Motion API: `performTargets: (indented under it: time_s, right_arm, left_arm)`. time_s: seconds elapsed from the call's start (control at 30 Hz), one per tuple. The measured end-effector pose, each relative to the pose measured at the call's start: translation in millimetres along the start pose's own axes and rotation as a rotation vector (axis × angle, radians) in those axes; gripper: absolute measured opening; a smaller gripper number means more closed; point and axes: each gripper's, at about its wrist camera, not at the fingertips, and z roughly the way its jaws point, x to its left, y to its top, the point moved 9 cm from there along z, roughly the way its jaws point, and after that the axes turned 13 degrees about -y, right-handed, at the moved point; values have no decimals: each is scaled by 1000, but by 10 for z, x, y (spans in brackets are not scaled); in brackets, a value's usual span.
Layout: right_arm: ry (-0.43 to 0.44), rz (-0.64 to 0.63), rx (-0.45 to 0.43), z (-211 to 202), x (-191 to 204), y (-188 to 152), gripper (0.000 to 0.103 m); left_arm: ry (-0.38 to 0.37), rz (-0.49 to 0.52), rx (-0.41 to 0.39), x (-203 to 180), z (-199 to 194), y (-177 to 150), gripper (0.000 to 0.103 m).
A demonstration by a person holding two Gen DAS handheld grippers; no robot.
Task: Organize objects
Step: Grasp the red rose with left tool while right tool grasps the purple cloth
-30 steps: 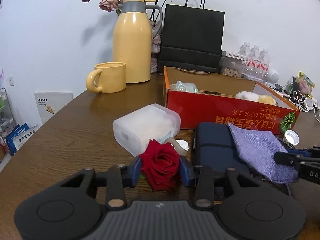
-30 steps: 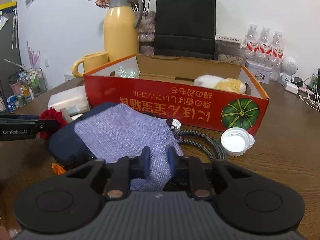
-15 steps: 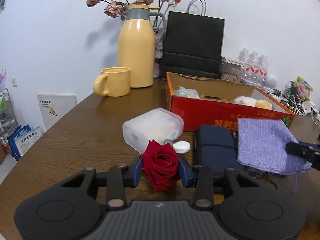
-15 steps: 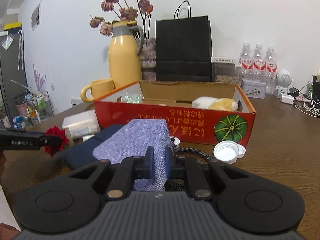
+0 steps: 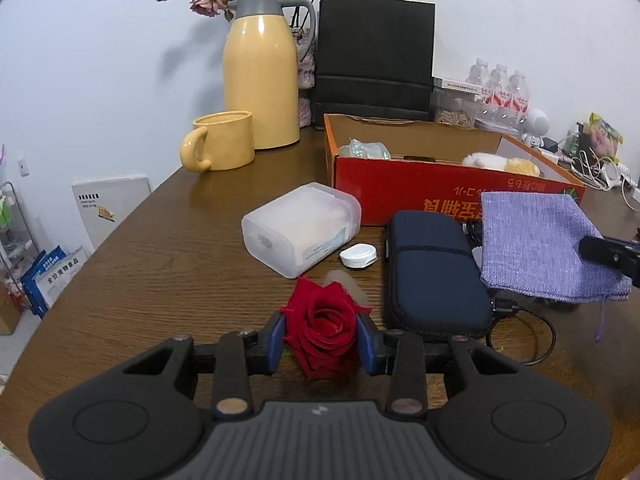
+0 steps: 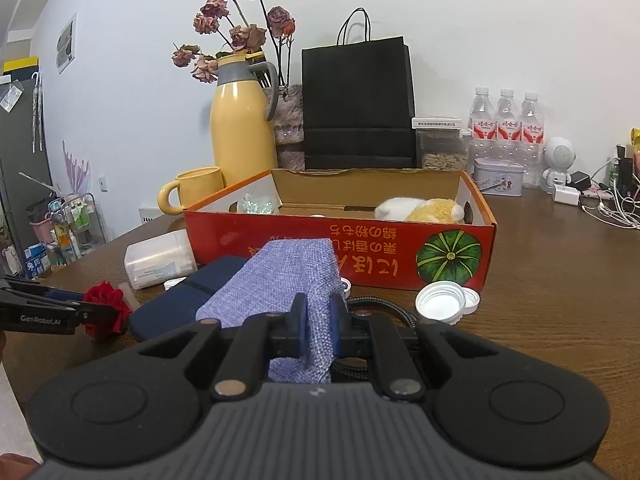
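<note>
Lilac woven pouch (image 6: 296, 276), clamped in the right gripper (image 6: 319, 328), has risen off the navy case (image 5: 434, 272) towards the red box (image 6: 460, 216). The left gripper (image 5: 321, 342) still pinches the red rose (image 5: 322, 328), so 2 items look ready for boxing.

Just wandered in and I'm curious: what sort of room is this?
Probably a home or small office room: a wooden table against a wall, holding a yellow jug with dried roses, water bottles and charger cables.
</note>
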Motion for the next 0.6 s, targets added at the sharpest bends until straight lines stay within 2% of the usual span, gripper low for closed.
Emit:
performTargets:
  time_s: [0.1, 0.27, 0.37, 0.6]
  right_arm:
    - [-1, 5, -1, -9, -15, 3, 12]
    - [2, 11, -5, -25, -20, 11, 12]
    - [6, 14, -7, -34, -22, 10, 12]
    - [8, 22, -9, -48, -37, 11, 12]
  left_arm:
    - [11, 23, 12, 9, -58, 7, 35]
    - [9, 37, 77, 65, -89, -25, 35]
    - [-20, 21, 129, 103, -68, -40, 35]
    - [-95, -19, 180, 66, -112, 2, 32]
